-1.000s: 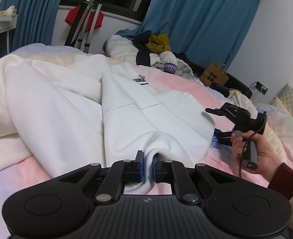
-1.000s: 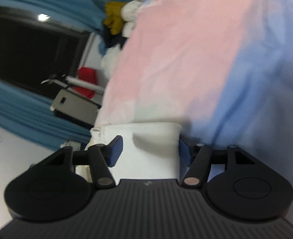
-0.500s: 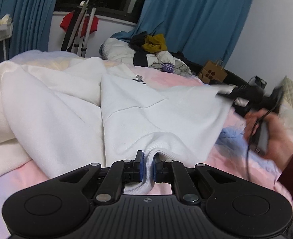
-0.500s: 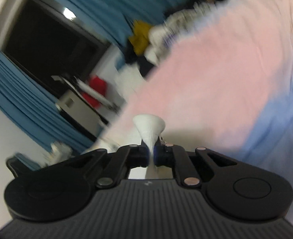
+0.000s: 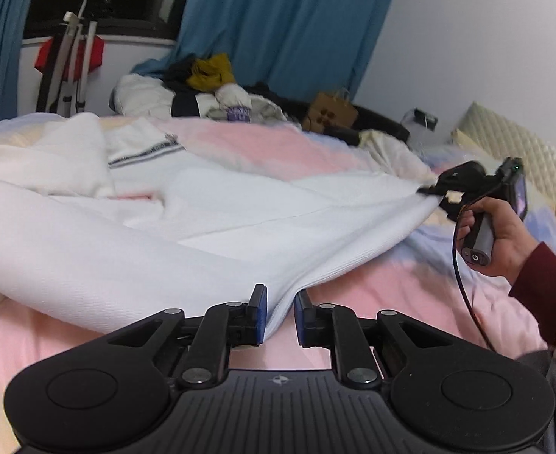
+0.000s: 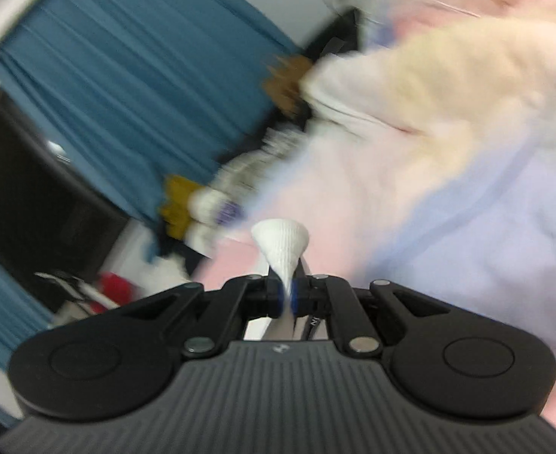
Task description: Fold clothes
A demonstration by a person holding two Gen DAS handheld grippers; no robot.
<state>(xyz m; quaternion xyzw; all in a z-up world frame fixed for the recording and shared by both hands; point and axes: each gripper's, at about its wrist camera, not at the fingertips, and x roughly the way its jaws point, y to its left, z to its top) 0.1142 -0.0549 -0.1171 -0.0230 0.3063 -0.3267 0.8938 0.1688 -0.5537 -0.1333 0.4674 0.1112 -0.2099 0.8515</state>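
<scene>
A white sweatshirt [image 5: 217, 212] with a striped collar lies across the pink and blue bed cover [image 5: 391, 295]. Its hem is stretched taut between both grippers. In the left wrist view my left gripper [image 5: 279, 304] sits at the near edge, and one hem corner runs down between its blue pads. At the right, a hand in a dark red sleeve holds my right gripper [image 5: 431, 191], which pinches the other hem corner. In the blurred right wrist view the right gripper [image 6: 286, 297] is shut on a flared tuft of white fabric [image 6: 279, 242].
A cream blanket [image 5: 31, 159] is bunched at the left. A heap of clothes [image 5: 209, 90] and a brown paper bag [image 5: 329, 111] sit at the far end of the bed. A quilted headboard [image 5: 524, 166] is at the right. Blue curtains and a rack with red cloth [image 5: 69, 56] stand behind.
The right gripper went from open around the hem to shut on it, then pulled it away to the right. The sweatshirt's lower edge now stretches wide and taut between the two grippers.
</scene>
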